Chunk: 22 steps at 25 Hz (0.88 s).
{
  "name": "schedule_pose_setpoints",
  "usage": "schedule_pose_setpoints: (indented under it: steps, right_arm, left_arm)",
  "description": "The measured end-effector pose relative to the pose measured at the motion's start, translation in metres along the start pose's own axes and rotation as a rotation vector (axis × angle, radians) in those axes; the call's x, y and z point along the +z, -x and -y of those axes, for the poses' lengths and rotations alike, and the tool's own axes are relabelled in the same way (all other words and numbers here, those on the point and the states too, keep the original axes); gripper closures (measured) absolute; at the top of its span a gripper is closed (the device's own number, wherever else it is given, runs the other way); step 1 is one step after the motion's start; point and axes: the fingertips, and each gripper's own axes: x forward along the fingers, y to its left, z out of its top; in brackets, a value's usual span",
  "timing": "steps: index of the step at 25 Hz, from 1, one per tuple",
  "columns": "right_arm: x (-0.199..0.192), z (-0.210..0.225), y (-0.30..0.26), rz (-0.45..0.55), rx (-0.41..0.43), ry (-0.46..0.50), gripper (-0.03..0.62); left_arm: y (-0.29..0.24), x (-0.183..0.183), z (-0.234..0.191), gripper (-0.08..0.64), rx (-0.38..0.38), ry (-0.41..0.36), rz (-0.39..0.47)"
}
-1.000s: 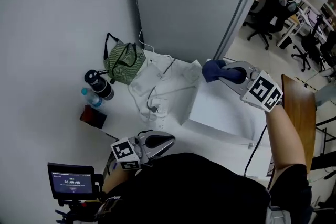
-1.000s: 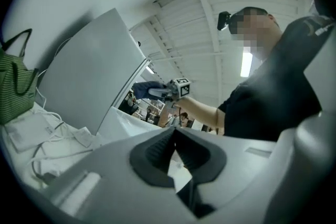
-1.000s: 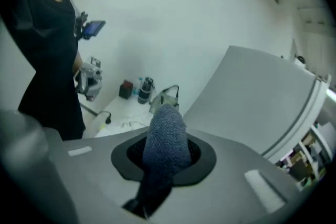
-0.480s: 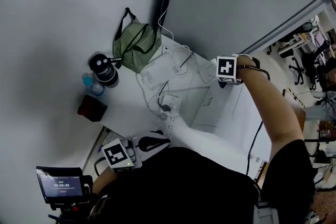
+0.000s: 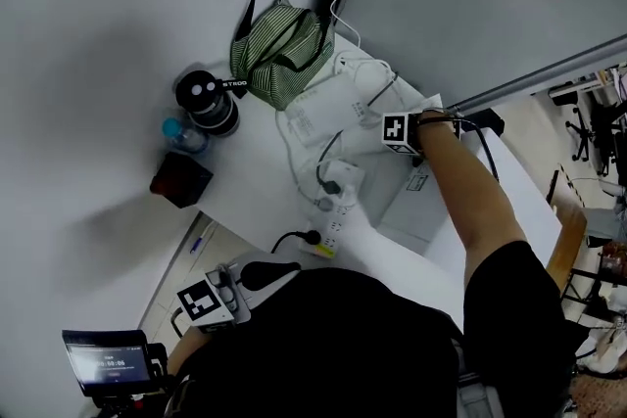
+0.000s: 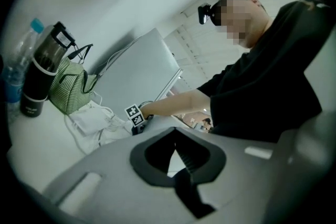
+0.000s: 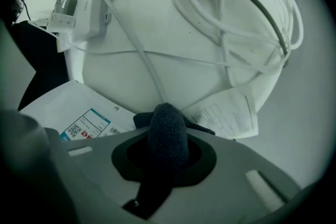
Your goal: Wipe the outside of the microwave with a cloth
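- The right gripper has its fingers pinched on a dark blue cloth. A rolled fold of the cloth sticks out past the fingertips.
- Just beyond and to the left of those fingertips lies the white microwave, with a printed sticker on its panel. The cloth's end sits over the panel's edge; whether it presses on the panel cannot be told.
- Just to the right of the fingertips is a printed paper sheet. Farther ahead, white cables loop over the white tabletop, with a white adapter ahead to the left.
- In the head view the right gripper is reached out over the far side of the microwave.
- The left gripper has its fingers pressed together with nothing between them. It is held low near the person's body, well apart from the microwave.
- Far ahead of the left fingers the right gripper's marker cube shows at the end of the outstretched arm.
- Ahead and to the left of the left fingers stand a green striped bag, a black tumbler and a water bottle.
- Between the left fingers and the microwave a white power strip lies on the table.
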Motion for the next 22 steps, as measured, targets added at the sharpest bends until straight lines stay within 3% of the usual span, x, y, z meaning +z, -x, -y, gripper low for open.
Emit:
schedule_pose_setpoints:
  steps: [5,9,11,13,17,22]
  right_arm:
    - [-0.013,-0.013,0.034,0.025,0.043,0.041,0.537]
    - [-0.068,-0.037,0.137,0.174,0.006,0.039,0.537]
    - [-0.104,-0.055,0.171,0.198,-0.011,0.027,0.537]
    - [-0.128,-0.071,0.178,0.186,-0.026,0.01,0.537]
    - [-0.135,-0.081,0.169,0.126,-0.05,-0.036,0.536]
    - [-0.092,-0.069,0.134,-0.02,0.002,0.03,0.537]
  left_arm:
    - [-0.012,0.006,-0.002,0.557,-0.045,-0.005,-0.001]
    - [-0.032,0.022,0.002,0.557,-0.161,-0.042,0.008]
    - [-0.042,0.032,0.012,0.557,-0.222,-0.062,0.009]
    - [-0.05,0.039,0.025,0.557,-0.274,-0.073,0.013]
    - [-0.052,0.039,0.041,0.557,-0.328,-0.086,0.013]
    - [-0.031,0.024,0.023,0.557,-0.273,-0.061,0.03]
